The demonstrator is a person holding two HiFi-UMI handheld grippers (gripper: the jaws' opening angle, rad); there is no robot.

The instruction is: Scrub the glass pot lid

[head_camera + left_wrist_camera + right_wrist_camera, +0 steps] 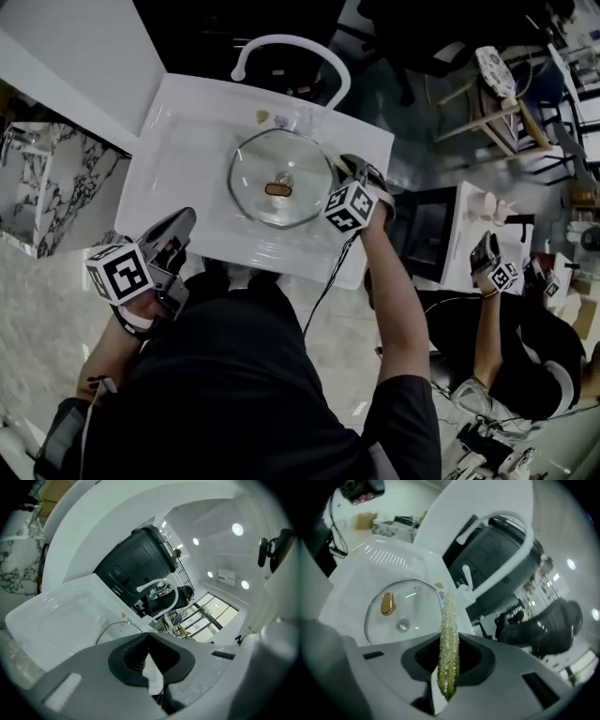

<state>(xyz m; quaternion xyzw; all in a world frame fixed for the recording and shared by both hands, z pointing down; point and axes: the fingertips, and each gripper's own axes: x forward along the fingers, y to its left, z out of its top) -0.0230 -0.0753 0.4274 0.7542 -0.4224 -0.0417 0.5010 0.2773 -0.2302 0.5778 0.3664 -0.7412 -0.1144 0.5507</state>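
**A:** What is the head view showing?

**B:** A person is leaning over a white sink [178,141]. The glass pot lid [281,178] is lying flat in the basin at frame centre, with its gold knob [278,188] facing up. The right gripper [345,173] is hovering at the lid's right edge. The left gripper [178,230] is hanging at lower left over the sink's near rim, apart from the lid.

**A:** And the left gripper view?

**B:** Its jaws are pressing together on nothing. The lid's edge is peeking out just above them.

**A:** The right gripper view?

**B:** Its jaws are clamping a glittery yellow-green scrubber [449,634]. It is held edge-on and is pointing over the lid's right side.

**A:** Which step is this?

**B:** It is looking like the approach, though I cannot tell whether the scrubber is touching the glass. The next move is calling for the scrubber to be pressed onto the lid and rubbed across it. The lid may slide, so the left gripper may be needed to steady it.
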